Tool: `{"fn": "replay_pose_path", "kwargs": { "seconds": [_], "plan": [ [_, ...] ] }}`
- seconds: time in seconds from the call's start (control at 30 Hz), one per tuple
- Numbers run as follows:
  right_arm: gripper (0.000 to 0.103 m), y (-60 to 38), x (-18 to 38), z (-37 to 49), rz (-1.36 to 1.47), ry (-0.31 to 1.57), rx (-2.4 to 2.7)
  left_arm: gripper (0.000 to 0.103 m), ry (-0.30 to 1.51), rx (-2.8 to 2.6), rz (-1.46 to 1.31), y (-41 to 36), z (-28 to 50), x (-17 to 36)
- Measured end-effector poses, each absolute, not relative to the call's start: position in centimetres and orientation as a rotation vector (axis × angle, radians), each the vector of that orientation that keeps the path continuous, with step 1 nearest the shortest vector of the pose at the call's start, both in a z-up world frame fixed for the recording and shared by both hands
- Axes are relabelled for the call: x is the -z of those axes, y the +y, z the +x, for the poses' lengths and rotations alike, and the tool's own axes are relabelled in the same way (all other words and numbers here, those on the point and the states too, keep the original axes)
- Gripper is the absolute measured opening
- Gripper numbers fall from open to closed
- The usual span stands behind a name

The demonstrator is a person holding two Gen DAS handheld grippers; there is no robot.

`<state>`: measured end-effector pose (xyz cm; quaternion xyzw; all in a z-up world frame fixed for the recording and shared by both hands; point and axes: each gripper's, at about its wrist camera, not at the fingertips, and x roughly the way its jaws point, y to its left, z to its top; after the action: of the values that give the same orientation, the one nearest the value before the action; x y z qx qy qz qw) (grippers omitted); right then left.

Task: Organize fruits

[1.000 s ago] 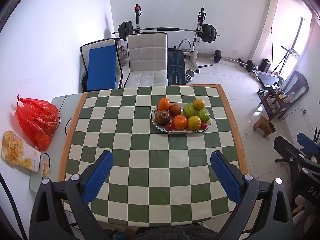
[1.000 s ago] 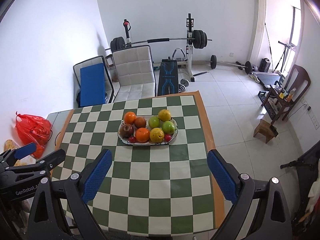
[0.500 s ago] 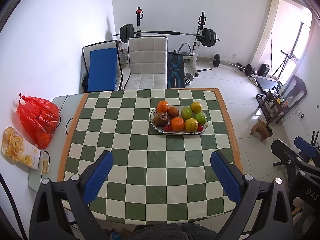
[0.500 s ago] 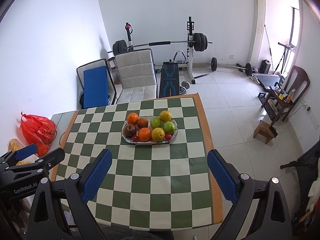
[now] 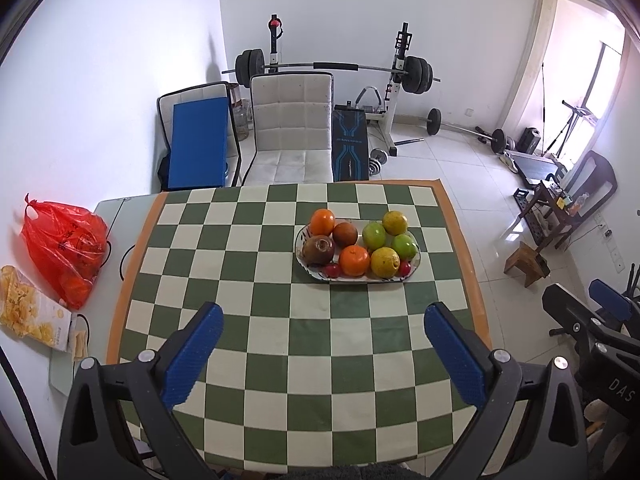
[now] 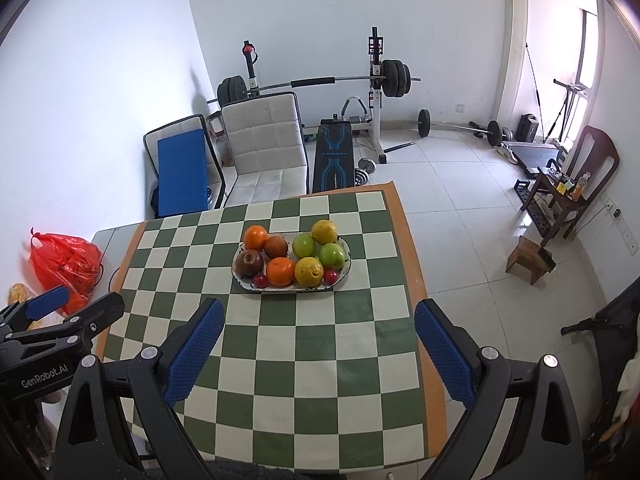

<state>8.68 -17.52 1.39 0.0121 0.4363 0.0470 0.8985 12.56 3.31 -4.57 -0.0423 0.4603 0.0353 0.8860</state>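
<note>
Bright daylight from right window (image 5: 600,76); sharp; fisheye-warped edges.

Bare checkered cloth (image 5: 304,344) before fruit plate (image 5: 360,278).

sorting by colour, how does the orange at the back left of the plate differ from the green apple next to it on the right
The back orange is bright orange; the green apple is pale green. The orange sits at the plate's back left end, the apple nearer the middle, with a brown fruit between them. Both are round, similar in size, and untouched on the plate.
</note>
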Motion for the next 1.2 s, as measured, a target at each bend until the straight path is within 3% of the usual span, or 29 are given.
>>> {"fn": "replay_pose_path", "kwargs": {
  "seconds": [0.67,1.2],
  "plan": [
    [0.098,-18.1,7.3,17.8,0.002,0.956,-0.033,0.103,1.004,-0.117,-0.077,3.5,18.9,10.6],
    [0.098,-18.0,9.5,19.3,-0.005,0.976,-0.031,0.103,0.976,-0.112,-0.059,3.6,19.5,10.8]
  ]
}}
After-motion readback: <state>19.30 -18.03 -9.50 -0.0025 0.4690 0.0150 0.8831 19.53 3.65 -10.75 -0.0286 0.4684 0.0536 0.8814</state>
